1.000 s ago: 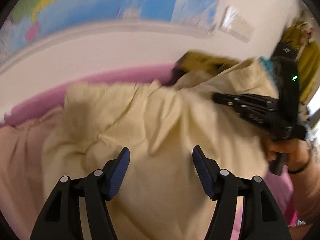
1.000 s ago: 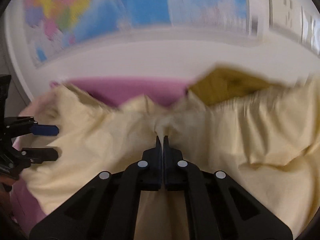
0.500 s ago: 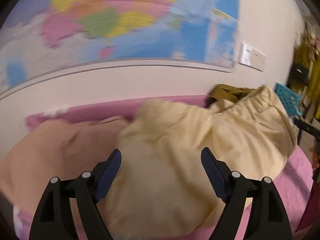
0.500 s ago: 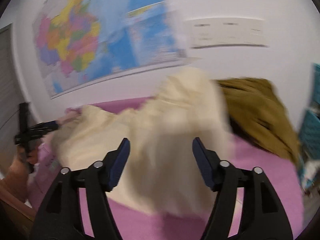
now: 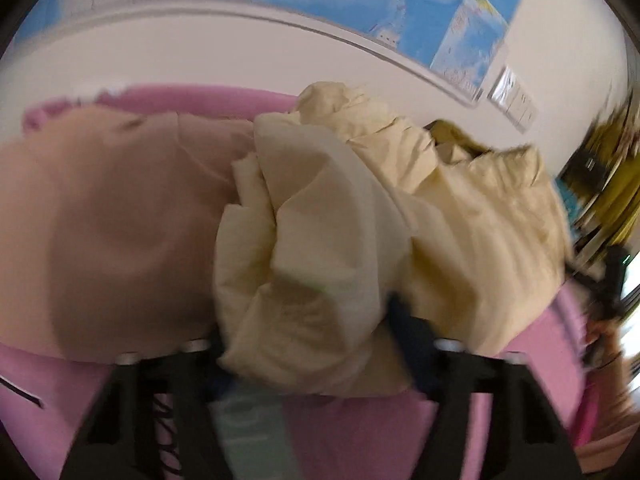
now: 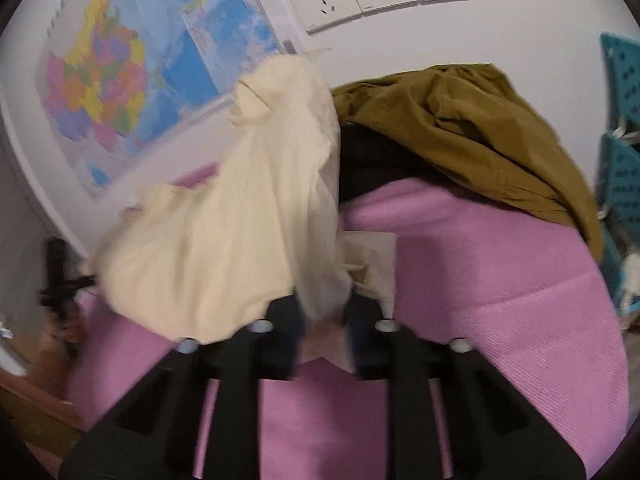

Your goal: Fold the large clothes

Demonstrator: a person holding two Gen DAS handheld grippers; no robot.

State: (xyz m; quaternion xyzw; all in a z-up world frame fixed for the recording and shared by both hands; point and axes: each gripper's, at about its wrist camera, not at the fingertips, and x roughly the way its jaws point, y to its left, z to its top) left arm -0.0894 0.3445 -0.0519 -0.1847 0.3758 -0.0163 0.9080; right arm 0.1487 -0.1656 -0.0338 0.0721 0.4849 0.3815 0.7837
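Both your hand-held grippers, left (image 5: 308, 332) and right (image 6: 324, 312), are closing on bunched cream garment (image 5: 320, 248). Thick, uneven bites could slip, dumping it back crumpled on the pink bench (image 6: 500, 280).

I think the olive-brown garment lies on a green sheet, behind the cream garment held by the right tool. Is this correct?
Not quite. The sheet is pink, not green, as the right wrist view shows. The olive-brown garment does lie on it, behind the cream garment between the closing jaws of the right tool.
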